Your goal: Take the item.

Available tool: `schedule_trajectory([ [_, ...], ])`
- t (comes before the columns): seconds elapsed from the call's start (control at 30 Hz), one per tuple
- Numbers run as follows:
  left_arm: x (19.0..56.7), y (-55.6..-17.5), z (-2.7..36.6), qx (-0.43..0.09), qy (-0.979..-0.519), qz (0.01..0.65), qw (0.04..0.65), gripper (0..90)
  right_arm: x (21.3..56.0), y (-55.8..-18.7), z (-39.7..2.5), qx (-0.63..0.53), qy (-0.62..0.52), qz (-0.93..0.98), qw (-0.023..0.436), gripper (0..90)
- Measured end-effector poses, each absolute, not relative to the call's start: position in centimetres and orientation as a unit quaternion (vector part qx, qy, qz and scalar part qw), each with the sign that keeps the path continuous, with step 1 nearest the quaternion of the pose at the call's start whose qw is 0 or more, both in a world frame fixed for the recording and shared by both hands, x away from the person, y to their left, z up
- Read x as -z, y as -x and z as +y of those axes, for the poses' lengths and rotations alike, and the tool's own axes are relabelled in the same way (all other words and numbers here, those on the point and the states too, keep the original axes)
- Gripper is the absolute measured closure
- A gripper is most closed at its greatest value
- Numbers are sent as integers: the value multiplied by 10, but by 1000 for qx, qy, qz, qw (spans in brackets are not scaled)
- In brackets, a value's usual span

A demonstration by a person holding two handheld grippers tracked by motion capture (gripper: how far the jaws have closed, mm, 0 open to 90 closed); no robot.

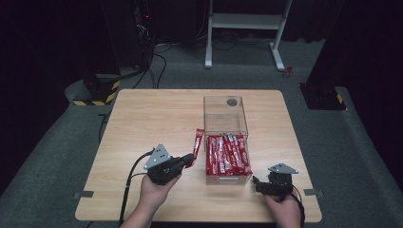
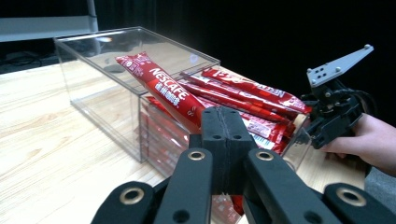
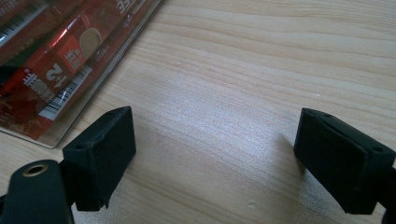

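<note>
- Jaws of my left gripper (image 1: 186, 159) stand clamped on the near end of a red coffee stick (image 1: 197, 142), seen pressed together around it in the left gripper view (image 2: 226, 140).
- From that pinch the coffee stick (image 2: 161, 88) runs away from me, its long axis pointing near to far, its free end leaning against the left wall of the clear box (image 1: 226, 101).
- Just right of the stick, the box's near half holds a packed pile of matching red sticks (image 1: 228, 154); the far half looks bare.
- I judge the coming move turns on this: the held stick lies outside and left of the pile, already parallel to it, so it needs carrying right over the wall.
- My right gripper (image 1: 259, 183) rests on the table (image 1: 152, 114) by the box's near right corner, jaws wide apart over bare wood (image 3: 210, 140); it is nearer the box but holds nothing.
</note>
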State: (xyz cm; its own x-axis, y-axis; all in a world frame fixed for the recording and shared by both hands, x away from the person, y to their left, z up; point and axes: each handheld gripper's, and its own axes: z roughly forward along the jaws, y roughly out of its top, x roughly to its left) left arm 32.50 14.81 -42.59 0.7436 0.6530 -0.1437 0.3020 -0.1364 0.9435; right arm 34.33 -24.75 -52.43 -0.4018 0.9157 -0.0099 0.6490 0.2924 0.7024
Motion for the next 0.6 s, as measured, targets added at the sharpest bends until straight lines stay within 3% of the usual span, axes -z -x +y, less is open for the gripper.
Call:
schedule_trajectory([
  [0.6,428,-332,175,-178,-719,355,571,900,524,-343,-248,-315,-504,776,212,125],
])
